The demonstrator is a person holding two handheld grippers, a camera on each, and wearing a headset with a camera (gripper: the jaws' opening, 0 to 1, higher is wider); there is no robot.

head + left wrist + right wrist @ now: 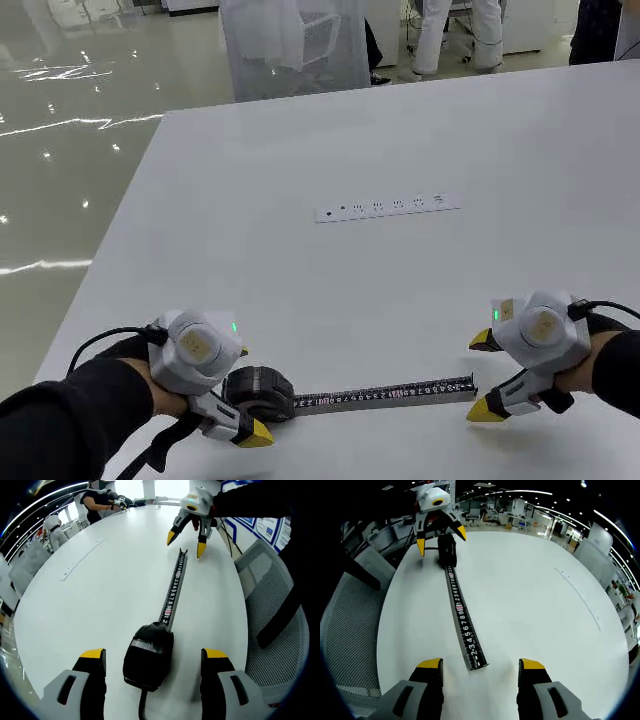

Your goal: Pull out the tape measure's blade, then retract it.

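On the white table (400, 130), the tape measure's black case (258, 392) sits between the fingers (92, 656) of the left gripper (153, 655), which are spread wide on either side and do not appear to press it. Its blade (385, 395) lies drawn out flat toward the right gripper (483, 376), whose fingers (431, 666) are also wide apart, with the blade's tip (476, 663) loose just ahead of them. With nothing clamped, the likely trouble is a spring-driven snap-back: the blade could whip and drag the unheld case sideways. I cannot tell whether a lock is set. A pinch at the flat tip may also slip.
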